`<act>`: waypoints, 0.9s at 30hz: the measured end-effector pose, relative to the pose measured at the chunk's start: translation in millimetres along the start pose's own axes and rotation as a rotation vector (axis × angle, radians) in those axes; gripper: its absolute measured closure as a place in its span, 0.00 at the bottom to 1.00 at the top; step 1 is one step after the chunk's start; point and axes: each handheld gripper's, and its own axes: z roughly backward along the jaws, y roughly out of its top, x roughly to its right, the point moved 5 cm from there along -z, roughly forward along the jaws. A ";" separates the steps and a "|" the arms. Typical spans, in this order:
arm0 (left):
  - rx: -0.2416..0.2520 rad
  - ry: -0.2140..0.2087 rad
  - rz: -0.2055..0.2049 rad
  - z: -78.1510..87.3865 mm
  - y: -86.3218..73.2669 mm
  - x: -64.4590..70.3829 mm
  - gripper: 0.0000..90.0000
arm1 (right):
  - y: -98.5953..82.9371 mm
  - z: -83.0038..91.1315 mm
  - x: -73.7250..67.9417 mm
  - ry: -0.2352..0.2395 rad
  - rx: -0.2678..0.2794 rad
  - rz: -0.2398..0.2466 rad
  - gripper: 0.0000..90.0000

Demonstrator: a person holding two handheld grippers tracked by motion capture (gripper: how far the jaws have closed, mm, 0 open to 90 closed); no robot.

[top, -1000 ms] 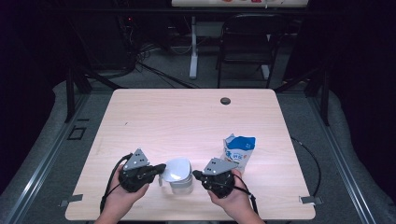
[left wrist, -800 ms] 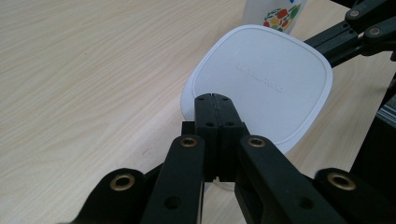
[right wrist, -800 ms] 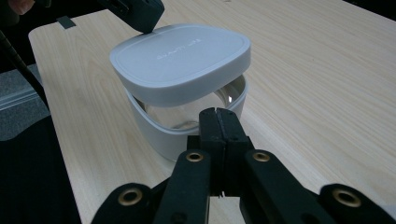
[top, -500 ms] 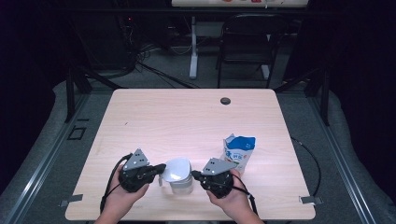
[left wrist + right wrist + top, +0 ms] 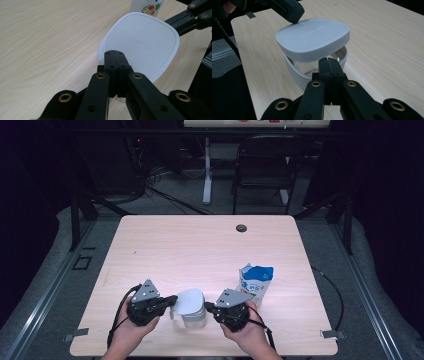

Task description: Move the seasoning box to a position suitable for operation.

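In the lower middle of the high view, a small clear container with a white lid stands on the pale wooden desk, between the two grippers. The left gripper comes in from the lower left, and the left gripper view shows its jaws pressed together on the near edge of the lid, with the lid's flat top spreading out toward the upper right of that frame. The right gripper comes in from the lower right; in the right gripper view its jaws are closed on the near rim of the container, at the centre of the frame. There the lid sits tilted above the container's rim, raised on the side toward the camera, and the other gripper holds its far edge at the upper left. A blue and white carton stands upright on the desk just right of the right gripper, close behind the hand that holds it.
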 end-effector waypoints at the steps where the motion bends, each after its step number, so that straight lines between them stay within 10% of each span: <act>1: 0.000 0.001 0.000 0.0 -0.1 -0.1 1.00 | 0.4 0.1 0.0 0.001 0.002 0.000 1.00; 27: 0.005 0.024 0.045 11.6 -8.4 -15.3 0.83 | 13.4 2.2 -6.1 0.006 0.017 0.023 1.00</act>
